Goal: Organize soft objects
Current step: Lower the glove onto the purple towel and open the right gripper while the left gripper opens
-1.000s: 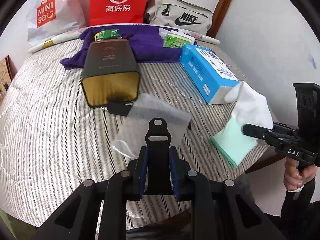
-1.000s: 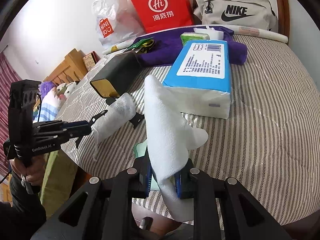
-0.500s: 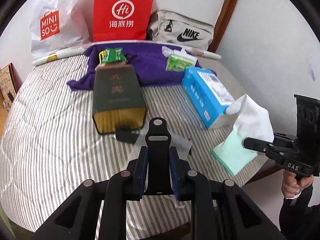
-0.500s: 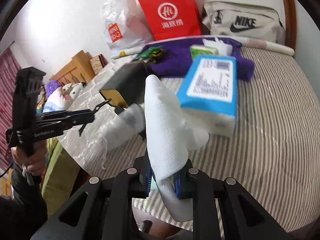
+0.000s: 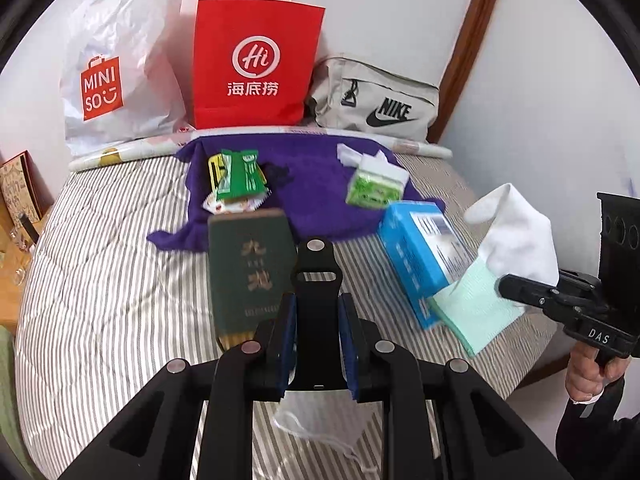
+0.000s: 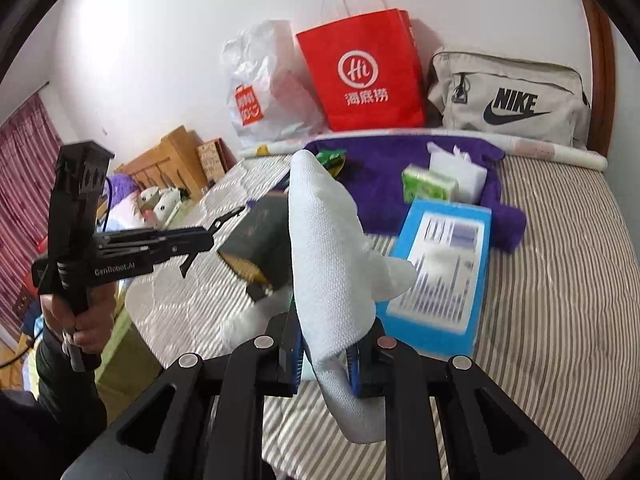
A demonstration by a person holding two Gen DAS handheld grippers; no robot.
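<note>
My left gripper (image 5: 316, 320) is shut on a black clip (image 5: 316, 276). A white gauzy pouch (image 5: 320, 420) with strings hangs below the clip, over the striped bed (image 5: 112, 280). In the right wrist view the left gripper (image 6: 212, 236) is raised at the left, above the bed's edge. My right gripper (image 6: 326, 360) is shut on a white textured cloth (image 6: 324, 248) that stands up between its jaws. In the left wrist view the right gripper (image 5: 508, 288) holds the white cloth (image 5: 516, 236) together with a mint-green cloth (image 5: 472, 312), off the bed's right edge.
A dark green box (image 5: 248, 276) and a blue tissue pack (image 5: 420, 256) lie mid-bed. Behind them a purple towel (image 5: 316, 184) carries snack packets (image 5: 238, 178) and a green tissue pack (image 5: 376, 188). A red bag (image 5: 256, 56), a white bag (image 5: 116, 72) and a beige bag (image 5: 376, 100) line the wall.
Both grippers have risen and drawn back from the bed. The white pouch has left the bed and now hangs under my left gripper. The white and green cloths have gone up with my right gripper.
</note>
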